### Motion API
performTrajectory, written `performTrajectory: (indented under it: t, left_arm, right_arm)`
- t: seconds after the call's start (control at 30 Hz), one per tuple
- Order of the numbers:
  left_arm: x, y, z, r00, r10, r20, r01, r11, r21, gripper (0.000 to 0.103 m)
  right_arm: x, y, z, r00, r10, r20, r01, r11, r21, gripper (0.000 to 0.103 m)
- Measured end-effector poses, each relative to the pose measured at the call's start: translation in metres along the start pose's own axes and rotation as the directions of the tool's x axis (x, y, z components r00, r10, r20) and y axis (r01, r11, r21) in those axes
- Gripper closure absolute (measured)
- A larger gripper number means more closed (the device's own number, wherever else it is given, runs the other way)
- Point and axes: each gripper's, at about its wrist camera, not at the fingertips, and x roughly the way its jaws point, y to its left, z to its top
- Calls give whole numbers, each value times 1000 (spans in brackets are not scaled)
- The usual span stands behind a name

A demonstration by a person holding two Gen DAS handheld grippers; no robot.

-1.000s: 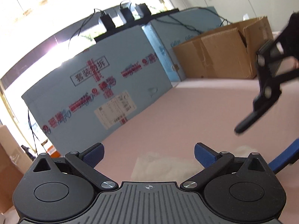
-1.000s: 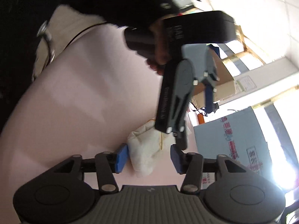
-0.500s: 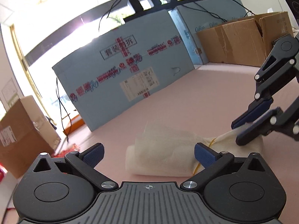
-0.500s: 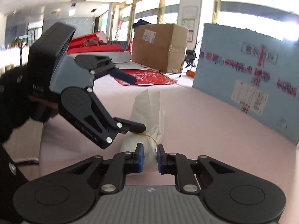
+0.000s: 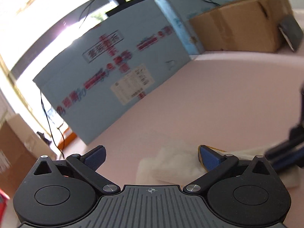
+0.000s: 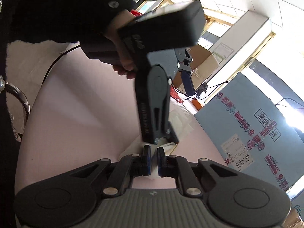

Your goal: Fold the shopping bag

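Right tongs, wide a second earlier, were closing on the rolled white plastic shopping bag lying on the pink bench; left tongs gaped wide, empty, so folding could proceed.

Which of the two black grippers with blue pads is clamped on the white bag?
The right gripper: its pads pinch the white bag. The left gripper stands wide open above it.

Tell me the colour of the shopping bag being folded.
Off-white, translucent shopping bag, seen best in the left wrist view, lying on the pink table.
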Motion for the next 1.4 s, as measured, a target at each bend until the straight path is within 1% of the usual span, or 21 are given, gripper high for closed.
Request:
performTrajectory:
  t: [0.1, 0.13, 0.23, 0.33, 0.4, 0.47, 0.5, 0.63, 0.7, 0.83, 0.87, 0.93, 0.97, 1.0, 1.03, 1.1, 1.17, 1.2, 1.27, 1.33, 1.4]
  left_arm:
    - [10, 27, -11, 993, -112, -36, 104, 979, -177, 0]
    - [8, 32, -14, 989, -145, -38, 134, 970, -204, 0]
    - [-10, 33, -23, 976, -216, -24, 208, 959, -193, 0]
    - [-39, 32, -34, 970, -240, 31, 242, 957, -163, 0]
    - [-53, 34, -38, 967, -239, 86, 252, 948, -196, 0]
    - [-58, 36, -39, 966, -223, 134, 250, 937, -244, 0]
    - [-59, 36, -40, 966, -207, 158, 245, 929, -277, 0]
    - [-55, 41, -36, 968, -130, 217, 211, 885, -415, 0]
    - [-51, 44, -35, 966, -99, 240, 209, 848, -488, 0]
    - [-47, 45, -36, 958, -83, 273, 231, 790, -567, 0]
    - [-47, 44, -38, 956, -80, 281, 236, 777, -583, 0]
    - [-44, 43, -41, 963, -70, 261, 226, 737, -637, 0]
    - [-43, 43, -43, 969, -63, 239, 211, 715, -666, 0]
    - [-42, 42, -45, 975, -56, 216, 194, 693, -695, 0]
    - [-41, 42, -48, 978, -53, 201, 185, 666, -723, 0]
    - [-41, 41, -54, 981, -51, 187, 180, 593, -785, 0]
    - [-42, 41, -61, 984, -55, 168, 172, 525, -834, 0]
    - [-44, 40, -65, 986, -56, 160, 166, 510, -844, 0]
    - [-47, 37, -70, 988, -58, 145, 154, 508, -848, 0]
    - [-49, 32, -75, 989, -66, 134, 149, 501, -853, 0]
    - [-46, 24, -78, 981, -103, 165, 194, 481, -855, 0]
  right_arm:
    - [-10, 1, -1, 1000, 1, -1, -1, 1000, 8, 93]
    - [-11, -2, -2, 1000, 7, 0, -7, 1000, 21, 93]
    - [-13, -13, -4, 1000, 29, -3, -29, 996, 88, 90]
    - [-12, -28, -5, 999, 40, -9, -38, 986, 165, 77]
    - [-14, -37, -6, 999, 33, -9, -30, 974, 226, 55]
    - [-18, -51, -8, 999, 41, 4, -40, 943, 331, 37]
    - [-22, -63, -11, 996, 80, 34, -87, 895, 438, 33]
    - [-19, -79, -15, 980, 193, 55, -186, 767, 614, 30]
    - [-13, -74, -13, 976, 216, 19, -184, 775, 605, 29]
    - [-5, -63, -8, 981, 176, -86, -104, 841, 531, 28]
    - [-4, -64, -9, 983, 143, -116, -64, 857, 511, 29]
    - [3, -65, -12, 976, 8, -216, 92, 891, 445, 29]
    - [6, -67, -14, 962, -64, -264, 172, 895, 411, 30]
    - [13, -74, -17, 946, -102, -308, 228, 884, 408, 32]
    - [14, -79, -20, 939, -106, -327, 249, 866, 434, 32]
    - [8, -88, -26, 953, -53, -298, 211, 823, 527, 31]
    - [-1, -99, -36, 979, 66, -192, 84, 730, 679, 28]
    - [-3, -101, -40, 983, 86, -160, 55, 697, 715, 27]
    - [-5, -107, -49, 988, 124, -91, -5, 619, 785, 26]
    - [2, -114, -54, 987, 144, -74, -20, 561, 828, 25]
    - [13, -118, -59, 981, 178, -82, -19, 501, 865, 26]
